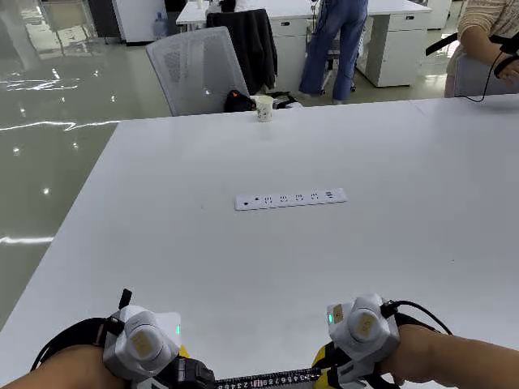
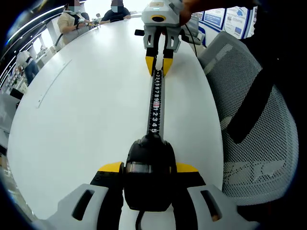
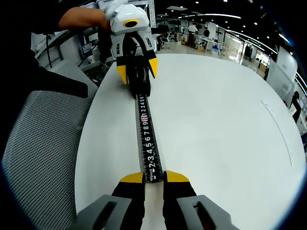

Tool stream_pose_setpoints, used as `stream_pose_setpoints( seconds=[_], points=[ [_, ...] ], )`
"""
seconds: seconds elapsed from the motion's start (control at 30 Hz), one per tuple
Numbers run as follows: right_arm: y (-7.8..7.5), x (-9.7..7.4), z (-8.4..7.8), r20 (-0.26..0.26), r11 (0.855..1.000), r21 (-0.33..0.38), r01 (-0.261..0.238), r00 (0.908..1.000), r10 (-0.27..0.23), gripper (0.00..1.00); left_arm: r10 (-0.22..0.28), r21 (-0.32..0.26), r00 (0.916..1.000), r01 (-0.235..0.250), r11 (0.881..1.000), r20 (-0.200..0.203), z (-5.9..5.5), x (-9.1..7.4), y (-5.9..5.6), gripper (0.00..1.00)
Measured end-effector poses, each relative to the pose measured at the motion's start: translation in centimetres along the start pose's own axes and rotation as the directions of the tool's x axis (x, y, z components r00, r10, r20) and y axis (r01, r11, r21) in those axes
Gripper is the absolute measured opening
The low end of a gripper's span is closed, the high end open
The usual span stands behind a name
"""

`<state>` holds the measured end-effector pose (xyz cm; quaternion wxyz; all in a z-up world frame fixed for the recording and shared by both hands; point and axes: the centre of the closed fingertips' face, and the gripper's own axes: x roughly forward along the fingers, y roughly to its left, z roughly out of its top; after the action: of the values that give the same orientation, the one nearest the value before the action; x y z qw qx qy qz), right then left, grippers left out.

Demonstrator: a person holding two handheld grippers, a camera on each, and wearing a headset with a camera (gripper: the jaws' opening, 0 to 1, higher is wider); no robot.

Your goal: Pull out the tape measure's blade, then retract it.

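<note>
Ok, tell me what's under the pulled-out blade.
The white table lies beneath the blade, bare on either side. The strip directly under it is covered; the right gripper hides its tip, the left gripper and case its other end.

Cut by the head view's lower edge: left tool (image 1: pixel 188 369), right tool (image 1: pixel 326 369) and the blade (image 1: pixel 268 378) between them. Blade figures there too small to read. Blade tip hidden between the right tool's clamped jaws; tape case (image 2: pixel 149 172) underside hidden in the left tool's grip.
</note>
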<state>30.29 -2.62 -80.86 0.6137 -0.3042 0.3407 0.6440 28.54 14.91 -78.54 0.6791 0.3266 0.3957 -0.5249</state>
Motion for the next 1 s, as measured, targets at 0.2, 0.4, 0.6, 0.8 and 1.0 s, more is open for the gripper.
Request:
stream_pose_setpoints(
  seconds=[0.2, 0.4, 0.6, 0.8, 1.0],
  points=[
    [0.02, 0.05, -0.03, -0.006, 1.0, -0.008, -0.005, 1.0, 0.004, 0.1, 0.003, -0.001, 1.0, -0.003, 1.0, 0.0, -0.02, -0.02, 0.02, 0.33],
    [-0.03, -0.09, -0.13, -0.008, 1.0, -0.008, -0.001, 1.0, 0.001, 0.1, 0.003, -0.003, 1.0, -0.003, 1.0, 0.0, -0.02, -0.02, -0.01, 0.33],
    [-0.31, -0.41, -0.63, -0.009, 1.0, 0.003, 0.006, 0.9999, -0.006, 0.1, 0.004, -0.005, 1.0, -0.004, 1.0, 0.0, 0.0, 0.01, -0.01, 0.33],
    [-0.25, -0.53, -0.69, -0.012, 1.0, 0.004, 0.007, 0.9999, -0.007, 0.1, 0.004, -0.004, 1.0, -0.004, 1.0, 0.002, 0.03, -0.03, -0.04, 0.33],
    [-0.19, -0.79, -0.99, -0.017, 1.0, 0.008, 0.005, 0.9998, -0.005, 0.1, 0.002, -0.004, 1.0, -0.002, 1.0, 0.003, 0.0, -0.05, -0.02, 0.33]
  ],
)
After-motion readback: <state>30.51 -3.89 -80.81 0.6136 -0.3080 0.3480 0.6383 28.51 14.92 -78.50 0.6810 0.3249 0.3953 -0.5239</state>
